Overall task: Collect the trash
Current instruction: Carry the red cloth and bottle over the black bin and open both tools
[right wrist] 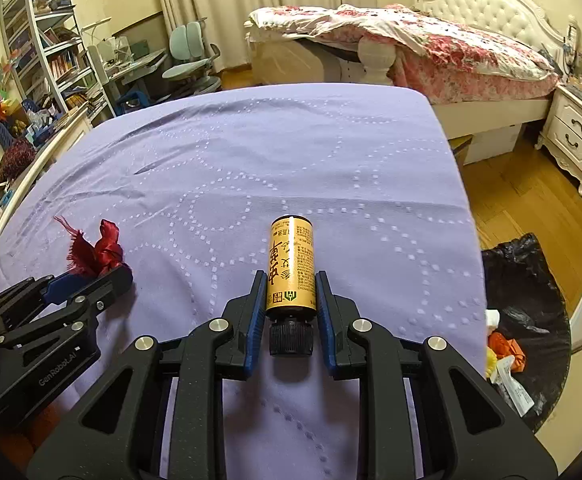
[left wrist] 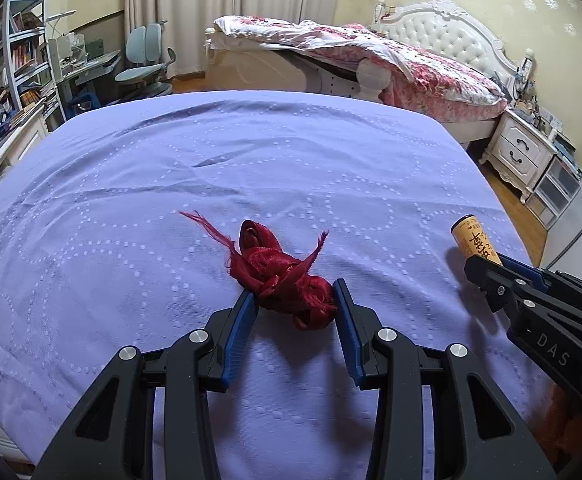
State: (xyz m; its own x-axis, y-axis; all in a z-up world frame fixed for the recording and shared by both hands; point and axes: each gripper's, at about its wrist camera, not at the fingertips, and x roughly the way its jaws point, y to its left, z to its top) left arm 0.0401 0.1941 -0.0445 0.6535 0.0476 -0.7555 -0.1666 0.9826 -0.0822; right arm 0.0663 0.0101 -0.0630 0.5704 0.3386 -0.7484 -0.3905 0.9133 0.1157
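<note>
A crumpled red ribbon (left wrist: pixel 283 276) lies on the purple bedsheet (left wrist: pixel 211 168). My left gripper (left wrist: pixel 295 296) is shut on the ribbon, its blue pads pressing both sides. The ribbon also shows in the right wrist view (right wrist: pixel 95 252), with the left gripper (right wrist: pixel 91 280) on it. My right gripper (right wrist: pixel 287 292) is shut on a yellow bottle (right wrist: pixel 291 264) with a black cap, held lying along the fingers just above the sheet. The bottle also shows in the left wrist view (left wrist: pixel 471 240), with the right gripper (left wrist: pixel 487 268) around it.
A black trash bag (right wrist: pixel 531 312) with wrappers in it lies open on the wooden floor right of the bed. A second bed with a pink quilt (left wrist: pixel 411 60), a white nightstand (left wrist: pixel 523 152), a desk chair (left wrist: pixel 147 60) and bookshelves (left wrist: pixel 19 52) stand beyond.
</note>
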